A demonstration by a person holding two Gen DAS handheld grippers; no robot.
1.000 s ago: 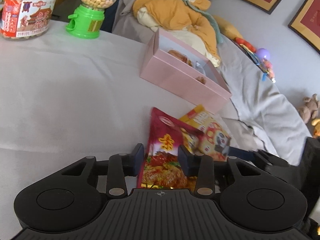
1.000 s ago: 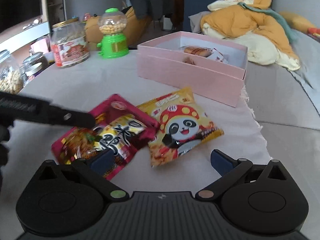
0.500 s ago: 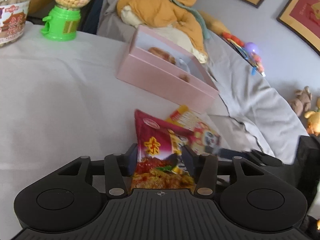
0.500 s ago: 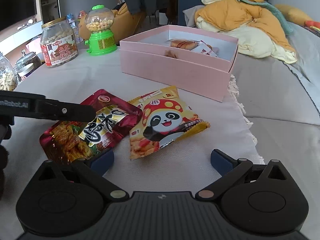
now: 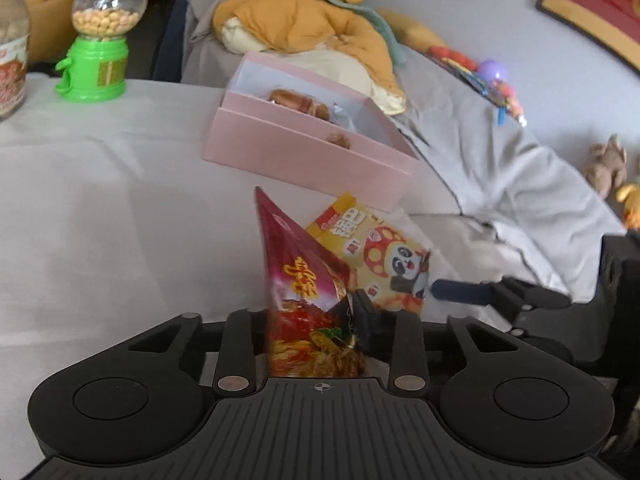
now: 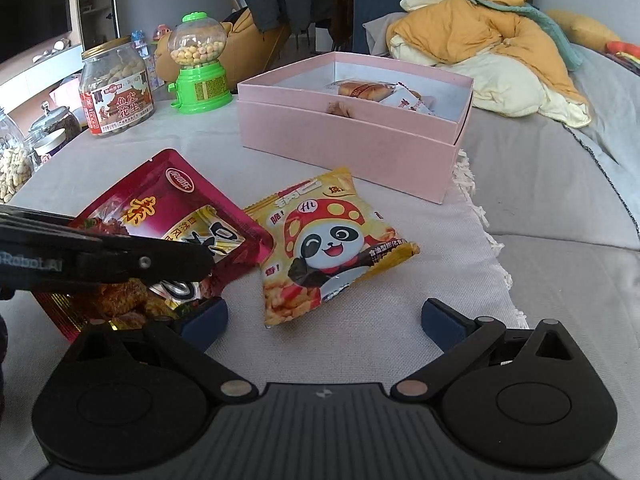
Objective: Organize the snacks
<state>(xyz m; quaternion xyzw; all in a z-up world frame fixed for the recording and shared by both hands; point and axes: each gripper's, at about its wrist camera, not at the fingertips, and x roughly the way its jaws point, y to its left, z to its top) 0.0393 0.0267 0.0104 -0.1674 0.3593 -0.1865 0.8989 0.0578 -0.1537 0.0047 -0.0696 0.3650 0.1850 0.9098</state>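
My left gripper (image 5: 316, 328) is shut on the near end of a red snack packet (image 5: 300, 276) and lifts it off the cloth; the same packet shows in the right wrist view (image 6: 172, 216) under the left gripper's finger. A yellow panda snack packet (image 6: 324, 240) lies flat on the cloth beside it and shows in the left wrist view (image 5: 384, 256). My right gripper (image 6: 324, 316) is open and empty, just short of the panda packet. An open pink box (image 6: 360, 132) holding a few wrapped snacks stands behind both packets.
A green gumball dispenser (image 6: 198, 68) and a labelled jar of peanuts (image 6: 116, 88) stand at the back left, with more glass jars (image 6: 12, 156) at the far left. A grey sofa with piled orange clothing (image 6: 480, 36) lies behind and right of the box.
My left gripper has closed on the red packet and raised it so its far end tips up. My right gripper has moved closer to the panda packet, still open.
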